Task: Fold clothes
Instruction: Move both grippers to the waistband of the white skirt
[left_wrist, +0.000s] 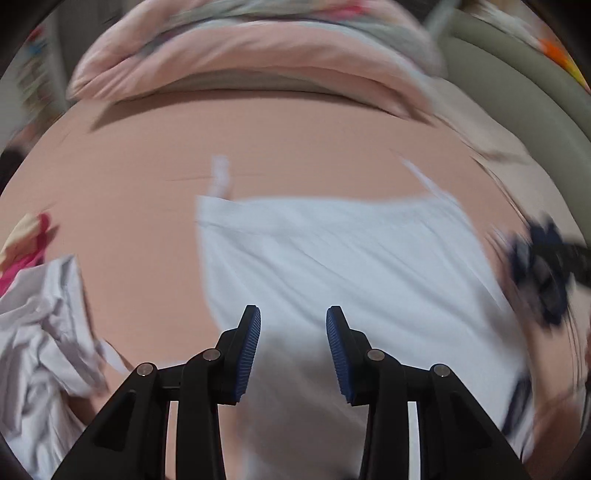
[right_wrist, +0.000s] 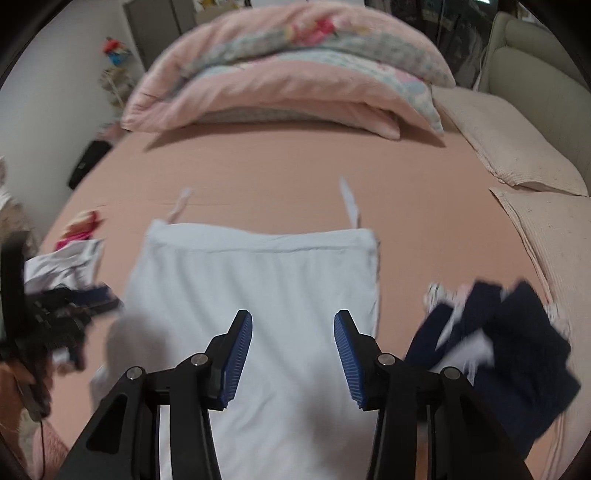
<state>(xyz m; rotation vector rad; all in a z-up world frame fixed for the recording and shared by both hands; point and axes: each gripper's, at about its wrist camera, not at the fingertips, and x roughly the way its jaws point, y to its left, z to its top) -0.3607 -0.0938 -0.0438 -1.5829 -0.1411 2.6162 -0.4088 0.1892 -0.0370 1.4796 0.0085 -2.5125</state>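
A pale blue strappy garment (right_wrist: 258, 288) lies flat on the pink bed sheet (right_wrist: 295, 173), straps pointing away; it also shows in the left wrist view (left_wrist: 332, 266). My right gripper (right_wrist: 293, 350) is open and empty, above the garment's near half. My left gripper (left_wrist: 293, 350) is open and empty, above the garment's near left part. The left gripper also shows blurred at the left edge of the right wrist view (right_wrist: 55, 317). The left wrist view is motion-blurred.
A crumpled white garment (left_wrist: 40, 332) and a pink-yellow item (left_wrist: 26, 240) lie to the left. A dark navy garment (right_wrist: 498, 350) lies to the right. A folded pink quilt (right_wrist: 288, 81) lies at the bed's far end; pillows (right_wrist: 517, 155) lie along the right.
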